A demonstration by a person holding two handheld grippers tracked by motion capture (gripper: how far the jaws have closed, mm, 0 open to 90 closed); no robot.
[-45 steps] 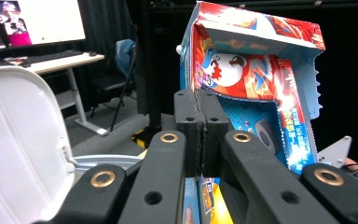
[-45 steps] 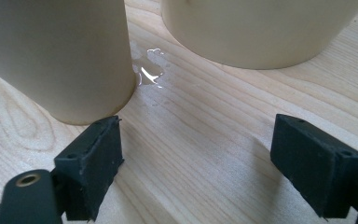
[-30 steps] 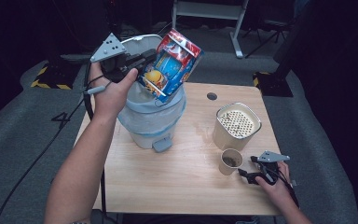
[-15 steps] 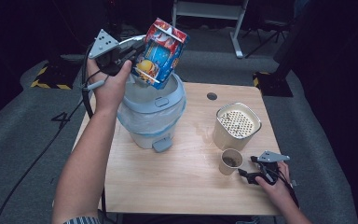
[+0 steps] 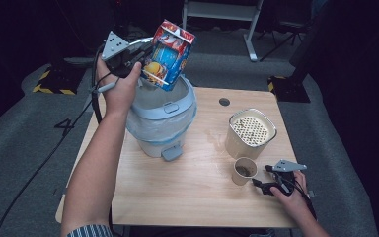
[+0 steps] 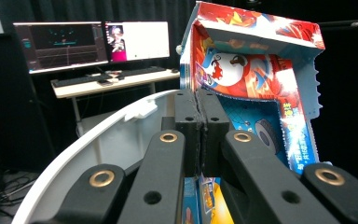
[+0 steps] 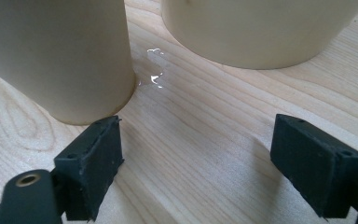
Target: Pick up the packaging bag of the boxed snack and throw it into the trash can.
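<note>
My left gripper point(image 5: 142, 60) is shut on the edge of a colourful cardboard carton point(image 5: 168, 53), which hangs tilted above the open mouth of a pale blue pedal bin point(image 5: 161, 124). In the left gripper view the jaws point(image 6: 199, 116) meet on the carton's flap point(image 6: 256, 88), with the bin's raised white lid point(image 6: 107, 140) curving behind them. My right gripper point(image 5: 259, 185) rests open on the table's front right, nothing between its fingers point(image 7: 214, 154). A paper cup point(image 5: 244, 170) point(image 7: 60, 56) stands just ahead of its left pad.
A beige container with a perforated top point(image 5: 249, 130) point(image 7: 256, 28) stands behind the cup. A small wet patch point(image 7: 154, 65) lies between them. The wooden table point(image 5: 187, 197) has a cable hole point(image 5: 224, 101) at the back. Monitors on a desk point(image 6: 93, 44) lie beyond.
My left hand has carried the carton a little left and farther back over the bin. The right gripper has stayed still.
</note>
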